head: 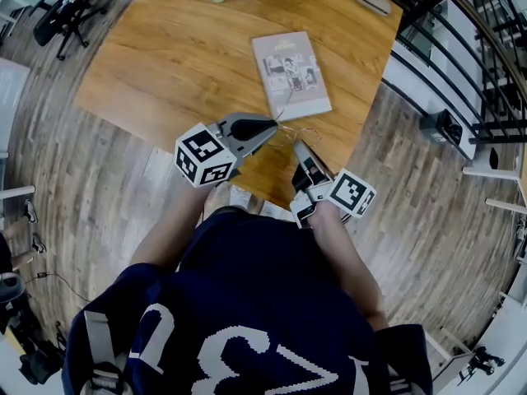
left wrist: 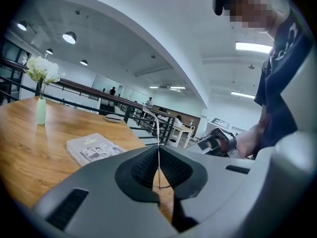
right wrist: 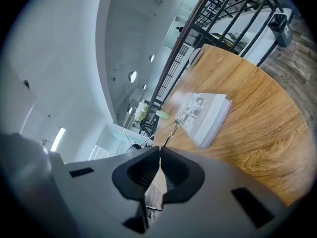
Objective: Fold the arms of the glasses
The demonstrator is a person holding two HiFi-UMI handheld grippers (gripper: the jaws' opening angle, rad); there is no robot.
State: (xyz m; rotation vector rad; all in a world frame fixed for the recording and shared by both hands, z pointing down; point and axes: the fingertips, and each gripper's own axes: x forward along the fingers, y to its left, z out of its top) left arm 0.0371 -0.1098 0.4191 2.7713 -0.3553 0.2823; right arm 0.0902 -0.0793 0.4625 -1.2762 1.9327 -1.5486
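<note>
Glasses — lenses too small, indistinct

The thin, pale metal wire glasses hang in the air just before the near edge of the pale rectangular book, and they do not touch it. The left gripper pinches one wire part between its pressed-together jaws, and this wire rises almost straight up. The right gripper is clamped on another wire part, which points toward the book. One fine wire reaches over the book's cover. The lenses are too faint to make out.
</note>
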